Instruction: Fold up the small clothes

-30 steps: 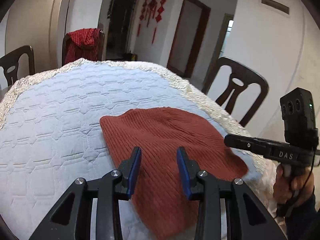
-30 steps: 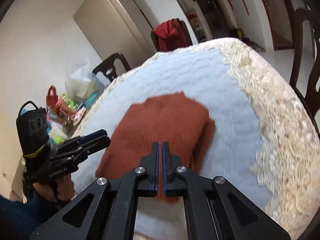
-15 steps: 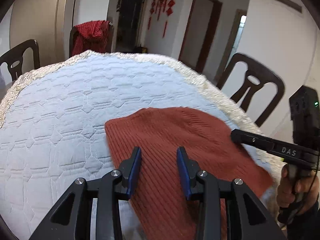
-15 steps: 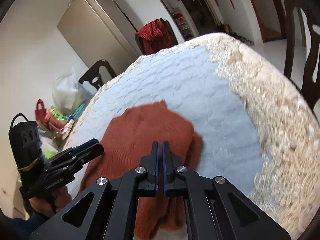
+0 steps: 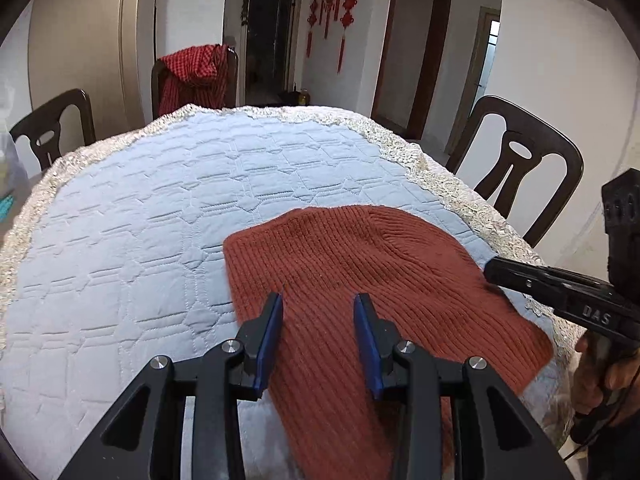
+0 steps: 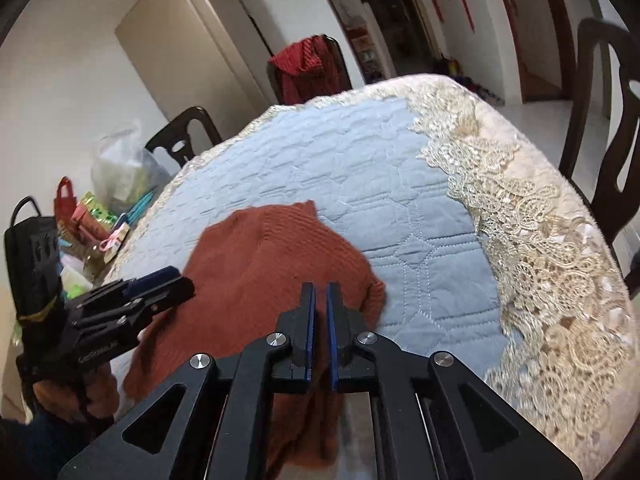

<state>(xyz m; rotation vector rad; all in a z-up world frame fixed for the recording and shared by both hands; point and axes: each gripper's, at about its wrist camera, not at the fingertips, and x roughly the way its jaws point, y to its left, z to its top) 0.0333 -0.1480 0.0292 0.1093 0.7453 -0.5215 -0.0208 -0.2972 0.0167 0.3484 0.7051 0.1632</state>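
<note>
A rust-red ribbed knit garment (image 5: pixel 360 264) lies on the blue quilted tablecloth (image 5: pixel 160 208) near the table's front right edge; its near part hangs toward me. My left gripper (image 5: pixel 318 308) is open and empty, just above the knit's near left part. My right gripper (image 6: pixel 320 300) has its jaws almost closed, with a narrow gap; the knit (image 6: pixel 260 256) lies under and around them, and I cannot tell whether cloth is pinched. The right gripper shows in the left wrist view (image 5: pixel 496 272) at the knit's right edge, and the left gripper shows in the right wrist view (image 6: pixel 168 284).
The round table has a cream lace border (image 6: pixel 532 216). Dark wooden chairs stand around it (image 5: pixel 516 164), one draped with red checked cloth (image 5: pixel 192 76). Bags and packets (image 6: pixel 104 200) lie at the table's far left side.
The knit has been drawn further onto the table and lies flatter. The right gripper's jaws have parted slightly. The left gripper stays open above the knit.
</note>
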